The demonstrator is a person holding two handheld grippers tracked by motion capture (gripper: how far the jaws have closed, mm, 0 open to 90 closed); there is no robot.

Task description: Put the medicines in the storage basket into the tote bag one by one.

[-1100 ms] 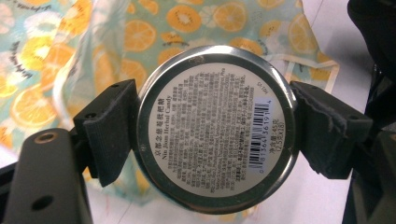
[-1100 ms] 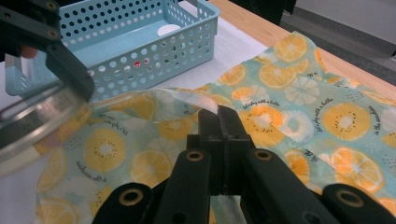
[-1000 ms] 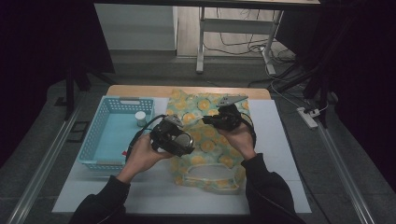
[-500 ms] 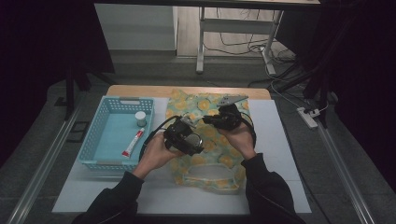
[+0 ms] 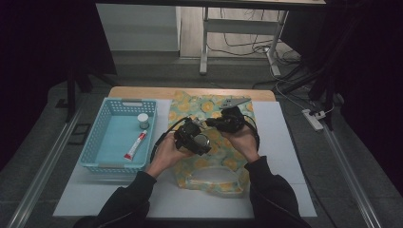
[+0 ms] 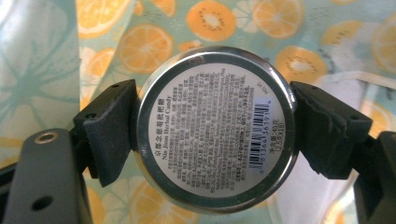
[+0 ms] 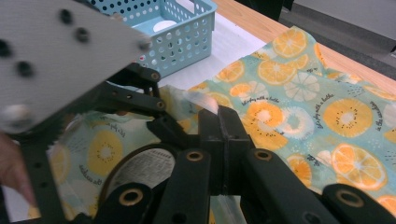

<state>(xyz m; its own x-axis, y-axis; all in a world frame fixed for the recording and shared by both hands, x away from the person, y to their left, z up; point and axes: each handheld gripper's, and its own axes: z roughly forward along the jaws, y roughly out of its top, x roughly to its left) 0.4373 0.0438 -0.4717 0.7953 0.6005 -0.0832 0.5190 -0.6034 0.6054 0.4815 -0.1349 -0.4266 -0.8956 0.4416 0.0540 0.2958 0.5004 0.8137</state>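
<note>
A citrus-print bag [image 5: 209, 164] lies flat on the white mat. My left gripper [image 5: 194, 138] hangs over the bag's middle, shut on a round silver candy tin [image 6: 215, 127]. The tin's printed label faces the camera, and the black pads [image 6: 109, 128] press its rim from both sides. My right gripper [image 5: 227, 122] sits just right of the left one, its jaws shut on the bag's clear upper edge [image 7: 201, 100] and lifting it. In the right gripper view the tin [image 7: 140, 170] shows below the left gripper's grey plate [image 7: 56, 51].
A light blue basket [image 5: 107, 142] stands left of the bag, holding a red and white tube [image 5: 135, 145] and a small white-capped jar [image 5: 142, 120]. The white mat [image 5: 280, 142] extends to the right. The wooden table edge [image 5: 142, 91] runs along the back.
My left gripper has carried the tin to the right and lower, away from the basket and over the bag. The tube in the basket came into sight. The right gripper kept still.
</note>
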